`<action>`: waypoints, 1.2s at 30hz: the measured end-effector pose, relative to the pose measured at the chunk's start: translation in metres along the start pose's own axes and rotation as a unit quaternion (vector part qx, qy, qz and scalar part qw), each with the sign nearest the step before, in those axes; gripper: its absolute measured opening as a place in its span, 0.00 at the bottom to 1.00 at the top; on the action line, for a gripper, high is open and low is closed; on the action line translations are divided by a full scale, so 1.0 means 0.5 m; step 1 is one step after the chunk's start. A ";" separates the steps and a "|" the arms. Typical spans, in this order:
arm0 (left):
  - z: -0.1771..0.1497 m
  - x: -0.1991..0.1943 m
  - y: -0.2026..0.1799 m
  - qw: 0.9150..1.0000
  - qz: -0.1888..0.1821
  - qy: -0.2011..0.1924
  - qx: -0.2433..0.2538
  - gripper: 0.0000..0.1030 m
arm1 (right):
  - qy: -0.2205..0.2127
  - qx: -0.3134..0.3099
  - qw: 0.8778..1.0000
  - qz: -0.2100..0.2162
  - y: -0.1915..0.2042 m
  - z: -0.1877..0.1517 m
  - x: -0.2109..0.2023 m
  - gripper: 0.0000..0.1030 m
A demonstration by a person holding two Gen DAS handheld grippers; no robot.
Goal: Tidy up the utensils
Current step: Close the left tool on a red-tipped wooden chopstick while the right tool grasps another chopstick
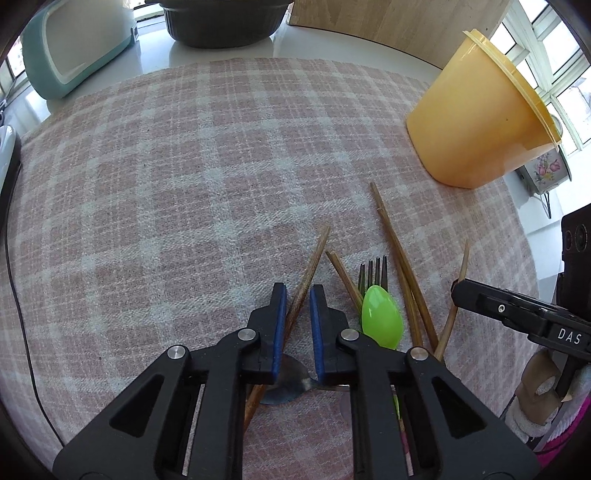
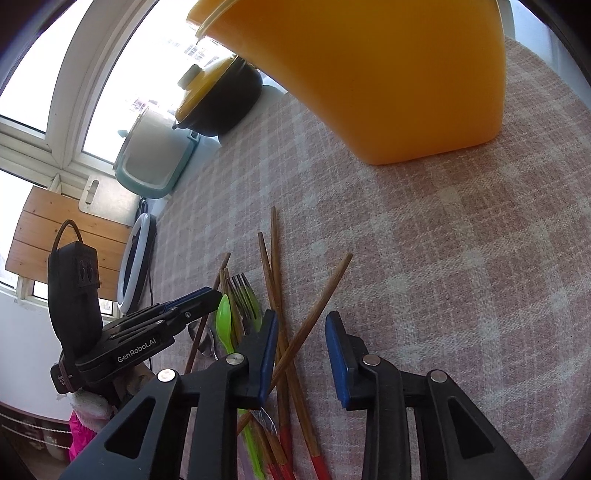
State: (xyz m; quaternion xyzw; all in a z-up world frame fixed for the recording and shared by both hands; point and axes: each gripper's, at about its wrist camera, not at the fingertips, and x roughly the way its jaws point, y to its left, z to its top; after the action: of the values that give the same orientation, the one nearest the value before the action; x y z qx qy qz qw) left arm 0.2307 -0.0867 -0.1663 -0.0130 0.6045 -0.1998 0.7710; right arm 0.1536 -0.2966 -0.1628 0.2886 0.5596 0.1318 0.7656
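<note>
Several wooden chopsticks (image 1: 397, 266), a green plastic spoon (image 1: 381, 317), a metal fork (image 1: 373, 273) and a metal spoon (image 1: 286, 384) lie in a loose pile on the pink checked cloth (image 1: 184, 184). A yellow plastic cup (image 1: 476, 114) stands upright at the far right. My left gripper (image 1: 298, 306) has its jaws narrowly apart around one chopstick (image 1: 312, 266), not clearly clamping it. My right gripper (image 2: 301, 347) is open above the chopsticks (image 2: 275, 266), with one chopstick (image 2: 321, 295) lying between its jaws. The cup (image 2: 388, 74) is just ahead of it.
A teal appliance (image 1: 70, 48) and a dark pot (image 1: 221, 22) stand beyond the cloth's far edge, next to a wooden board (image 1: 388, 26). In the right wrist view a yellow-lidded pot (image 2: 218, 96) and a ring light (image 2: 135, 258) stand by the window.
</note>
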 end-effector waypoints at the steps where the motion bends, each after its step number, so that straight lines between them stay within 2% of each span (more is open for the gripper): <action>1: 0.000 0.001 0.000 1.000 0.001 -0.001 0.001 0.09 | 0.001 0.000 1.000 0.001 0.001 0.000 0.001 0.23; 9: -0.005 -0.028 0.025 1.000 0.007 -0.021 -0.008 0.06 | -0.003 -0.011 1.000 0.002 0.017 0.000 -0.004 0.08; 17: 0.007 -0.066 0.053 0.999 0.007 -0.039 -0.020 0.06 | -0.010 -0.033 0.999 -0.009 0.035 0.000 -0.012 0.05; 18: 0.009 -0.070 0.059 0.999 0.008 -0.040 -0.021 0.06 | -0.010 -0.033 0.999 -0.012 0.034 0.000 -0.009 0.11; 19: 0.013 -0.071 0.063 0.999 0.008 -0.040 -0.023 0.05 | -0.009 -0.028 0.999 -0.017 0.031 0.001 -0.007 0.24; 21: 0.018 -0.074 0.078 0.999 0.005 -0.039 -0.027 0.05 | -0.006 -0.016 1.000 -0.006 0.024 0.002 -0.002 0.39; 26: 0.000 -0.077 0.101 0.999 0.005 -0.039 -0.030 0.05 | -0.010 -0.024 1.000 0.000 0.032 0.009 0.012 0.39; 27: -0.013 -0.081 0.101 0.999 0.005 -0.039 -0.030 0.05 | -0.008 -0.025 1.000 0.001 0.035 0.012 0.017 0.37; 29: -0.031 -0.078 0.082 0.999 0.007 -0.038 -0.031 0.05 | -0.001 -0.026 1.000 -0.001 0.037 0.016 0.029 0.24; 31: -0.035 -0.071 0.070 0.999 0.008 -0.038 -0.033 0.05 | 0.005 -0.026 1.000 -0.002 0.038 0.017 0.039 0.06; 36: -0.037 -0.082 0.060 0.998 0.007 -0.046 -0.036 0.05 | -0.007 -0.048 0.999 -0.010 0.052 0.009 0.023 0.05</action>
State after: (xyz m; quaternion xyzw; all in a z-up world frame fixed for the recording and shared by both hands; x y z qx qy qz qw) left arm 0.2143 -0.0414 -0.1410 -0.0458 0.5754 -0.1719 0.7983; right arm 0.1650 -0.2711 -0.1558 0.2465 0.5501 0.1489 0.7839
